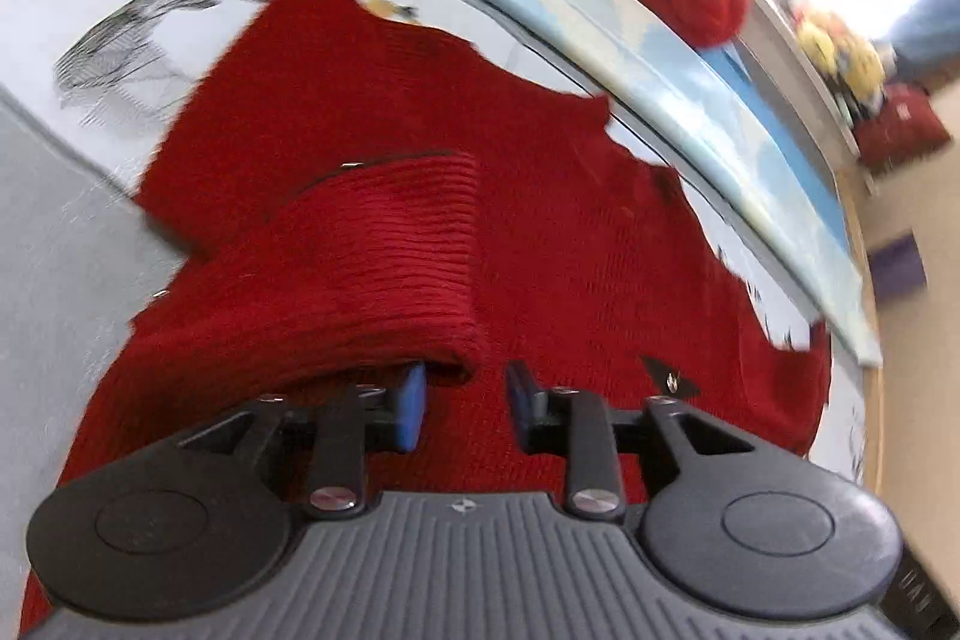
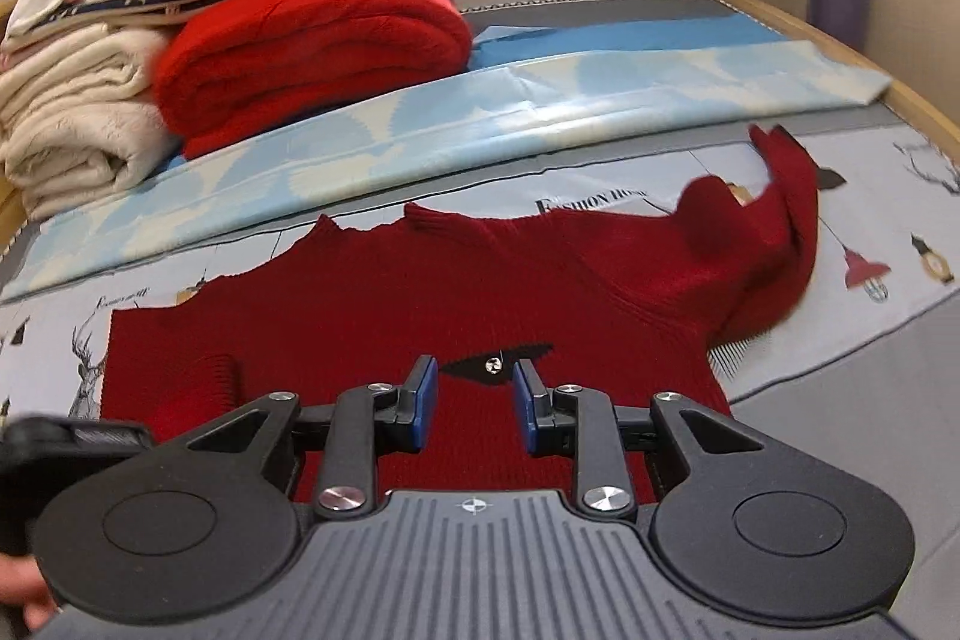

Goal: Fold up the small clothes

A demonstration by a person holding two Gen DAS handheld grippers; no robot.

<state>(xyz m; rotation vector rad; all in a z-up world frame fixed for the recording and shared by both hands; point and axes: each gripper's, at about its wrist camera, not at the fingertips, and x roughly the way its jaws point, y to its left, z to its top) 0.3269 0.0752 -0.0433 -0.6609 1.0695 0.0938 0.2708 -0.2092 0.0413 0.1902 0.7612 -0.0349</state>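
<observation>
A dark red knit sweater [image 2: 420, 304] lies flat on the printed bedsheet [image 2: 870, 220], mid-frame. Left hand-held gripper [image 1: 465, 403] released, ribbed cuff [image 1: 390, 268] draped over one pad. Right hand-held gripper [image 2: 474, 400] released above the sweater's bat motif [image 2: 495, 365].

Through the left wrist camera I saw my left gripper [image 1: 465, 403] with its blue pads apart above a dark red knitted sweater [image 1: 372, 112] spread on a deer-printed sheet [image 1: 108, 40]. The ribbed sleeve cuff [image 1: 384, 274] lay folded across the body, its edge draped over one pad [image 1: 411, 406].
</observation>
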